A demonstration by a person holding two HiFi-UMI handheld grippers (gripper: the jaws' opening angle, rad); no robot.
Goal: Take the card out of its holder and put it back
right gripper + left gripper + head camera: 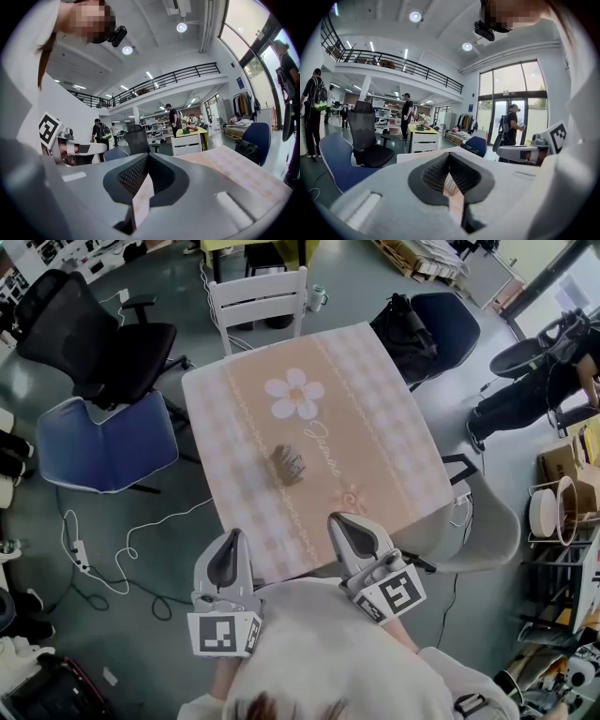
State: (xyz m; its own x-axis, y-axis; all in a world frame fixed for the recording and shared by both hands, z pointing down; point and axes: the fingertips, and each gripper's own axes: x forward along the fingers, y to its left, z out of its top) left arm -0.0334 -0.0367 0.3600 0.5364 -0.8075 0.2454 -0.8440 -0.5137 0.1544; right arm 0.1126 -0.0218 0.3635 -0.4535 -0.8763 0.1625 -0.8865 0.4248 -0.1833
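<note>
The card holder (289, 465), a small dark object with a card standing in it, sits near the middle of the pink checked tablecloth (375, 409). Both grippers hover at the table's near edge, well short of the holder. My left gripper (232, 540) is on the left, its jaws together and nothing between them. My right gripper (341, 521) is on the right, likewise shut and empty. In the left gripper view the left gripper (449, 155) shows closed jaws pointing across the table. The right gripper view shows the same for the right gripper (146, 156).
A white chair (258, 298) stands at the table's far side, with a black office chair (103, 334) and a blue chair (108, 442) on the left. A dark chair with a bag (427, 329) and a grey chair (487, 531) are on the right. Cables (122, 559) lie on the floor.
</note>
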